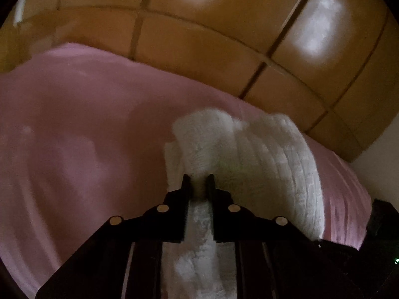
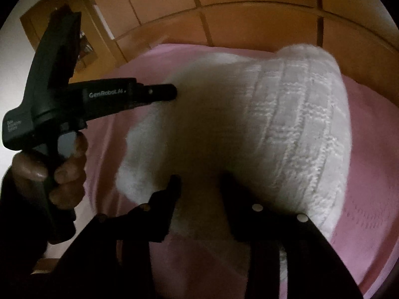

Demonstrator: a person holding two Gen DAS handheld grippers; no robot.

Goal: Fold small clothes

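Your left gripper [image 1: 198, 178] pinches a fold of the white knitted garment [image 2: 286, 124] bunched on the pink sheet [image 1: 74, 124], while your right gripper [image 2: 199, 182] has the knit between its wider-set fingers, grip unclear in the blur

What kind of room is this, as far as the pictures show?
Probably a bedroom. A pink sheet covers a wide soft surface like a bed, wooden panelled doors like a wardrobe stand behind it, and a white knitted garment is being folded on it.
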